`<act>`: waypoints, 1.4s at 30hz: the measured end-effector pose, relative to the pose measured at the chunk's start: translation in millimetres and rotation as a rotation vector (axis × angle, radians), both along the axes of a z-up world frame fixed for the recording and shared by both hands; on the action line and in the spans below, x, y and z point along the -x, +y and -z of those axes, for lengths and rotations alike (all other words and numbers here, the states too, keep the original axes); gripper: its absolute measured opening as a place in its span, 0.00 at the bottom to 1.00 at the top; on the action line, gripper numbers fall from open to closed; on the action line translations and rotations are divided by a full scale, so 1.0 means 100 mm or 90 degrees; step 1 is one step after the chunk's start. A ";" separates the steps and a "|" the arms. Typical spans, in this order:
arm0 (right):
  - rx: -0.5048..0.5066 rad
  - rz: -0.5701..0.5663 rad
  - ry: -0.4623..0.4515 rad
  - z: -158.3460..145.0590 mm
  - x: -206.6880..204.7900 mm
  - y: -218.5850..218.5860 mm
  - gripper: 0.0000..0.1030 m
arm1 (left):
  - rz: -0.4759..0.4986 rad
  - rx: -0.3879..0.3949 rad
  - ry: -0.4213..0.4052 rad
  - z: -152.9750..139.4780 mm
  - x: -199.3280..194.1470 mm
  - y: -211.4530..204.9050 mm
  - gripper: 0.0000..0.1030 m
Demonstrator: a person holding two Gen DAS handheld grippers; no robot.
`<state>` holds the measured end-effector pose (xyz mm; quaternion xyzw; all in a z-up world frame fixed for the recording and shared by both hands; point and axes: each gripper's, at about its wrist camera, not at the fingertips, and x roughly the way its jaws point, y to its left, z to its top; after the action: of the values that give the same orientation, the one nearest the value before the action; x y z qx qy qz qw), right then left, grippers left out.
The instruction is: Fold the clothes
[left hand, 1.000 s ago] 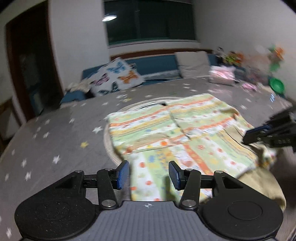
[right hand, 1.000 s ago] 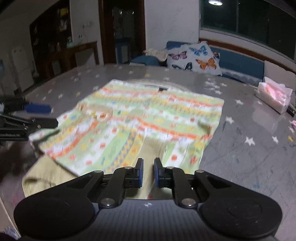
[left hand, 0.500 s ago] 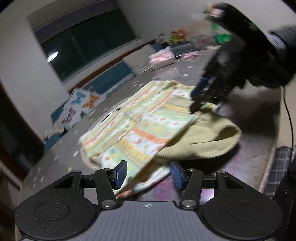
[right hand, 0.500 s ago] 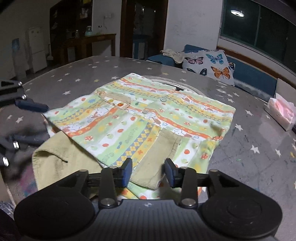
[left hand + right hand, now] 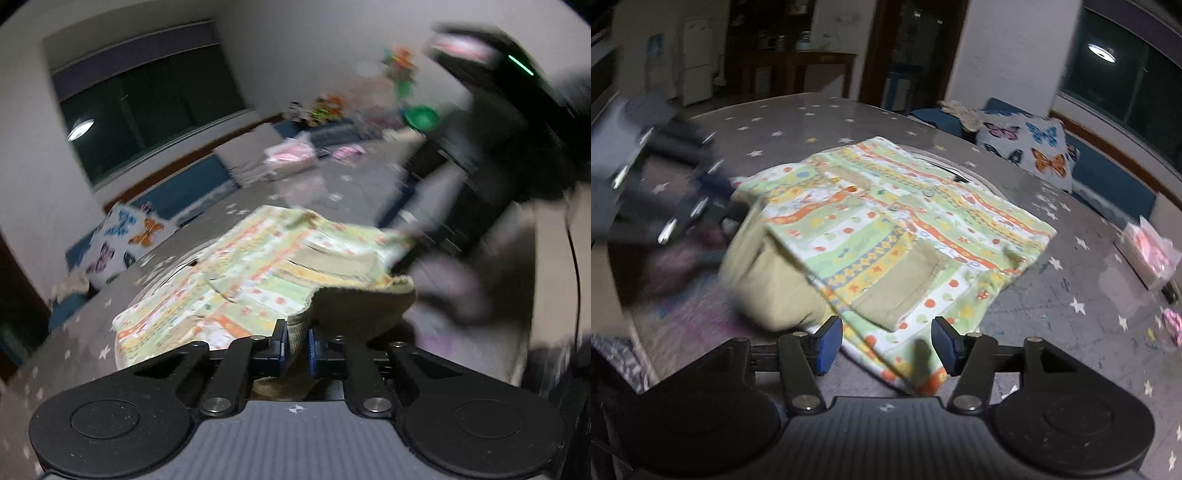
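Clearly the garment (image 5: 886, 229) is a soft, limp thing — a patterned jacket with an olive corduroy-looking lining, lying across the star-printed desk (image 5: 1052, 314) with its near edge towards the right gripper. The left gripper (image 5: 295, 345) has its blue pads pressed onto a fold of the olive lining at the garment's near corner, and that corner is lifted and curling over the printed side. The right gripper (image 5: 886, 345) is spread wide just above the near hem, with nothing between its pads.

In handling, my judgement is that the cloth is light but thick — two layers, so it will bulge at a crease rather than lie sharp, as the puffed olive roll at the left in the right wrist view suggests. It will sag and drag if pulled by one point only. The safest hold looks to be at the hems and corners, taking both layers together; a pinch of the lining alone may let the printed face slide. A pink tissue pack (image 5: 1148, 254) sits well apart at the far right.
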<state>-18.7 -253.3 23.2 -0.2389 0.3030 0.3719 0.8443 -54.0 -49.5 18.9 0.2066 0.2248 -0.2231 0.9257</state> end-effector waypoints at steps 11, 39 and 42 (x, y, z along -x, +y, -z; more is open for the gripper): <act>-0.043 -0.019 0.038 0.03 -0.20 0.26 0.29 | -0.057 0.084 0.043 -0.17 -0.41 0.19 0.09; -0.117 0.028 0.053 -0.16 -0.32 0.33 0.09 | -0.070 -0.152 -0.054 0.26 0.26 0.46 0.09; -0.128 0.026 0.044 -0.24 -0.22 0.25 0.08 | -0.060 -0.140 -0.060 0.13 0.39 0.43 0.08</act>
<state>3.6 -228.0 46.9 -0.1335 0.2977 0.3910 0.8606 -92.9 -6.7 5.5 0.3062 0.2135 -0.1432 0.9166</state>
